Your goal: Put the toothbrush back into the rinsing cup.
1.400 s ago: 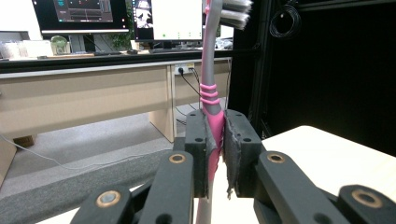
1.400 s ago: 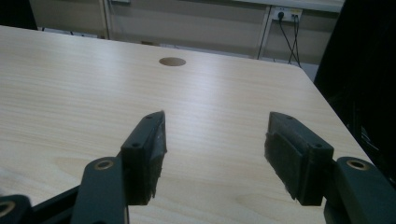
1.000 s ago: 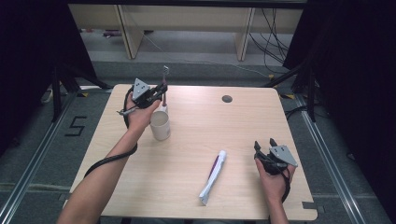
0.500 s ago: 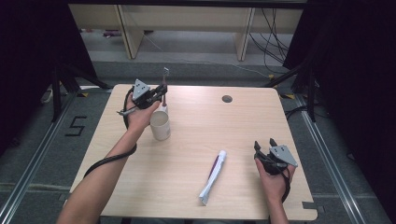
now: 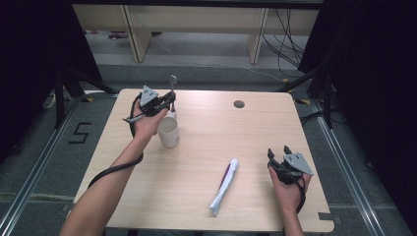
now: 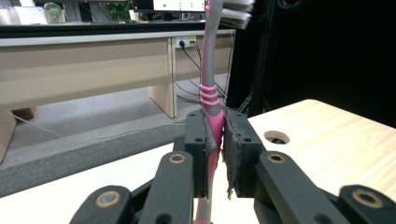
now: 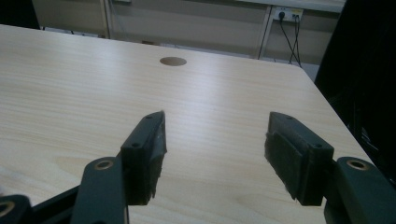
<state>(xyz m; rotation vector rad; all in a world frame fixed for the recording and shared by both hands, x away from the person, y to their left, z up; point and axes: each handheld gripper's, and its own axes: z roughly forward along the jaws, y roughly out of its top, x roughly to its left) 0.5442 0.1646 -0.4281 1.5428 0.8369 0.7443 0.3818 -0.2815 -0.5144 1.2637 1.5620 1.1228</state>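
Over table (image 5: 255, 132): upright pink-grey toothbrush (image 6: 208, 93)

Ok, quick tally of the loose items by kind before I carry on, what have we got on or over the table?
Toothbrush: 1, clamped upright in the left gripper
Cup: 1, white, standing on the table
Toothpaste tube: 1, lying flat
Total: 3
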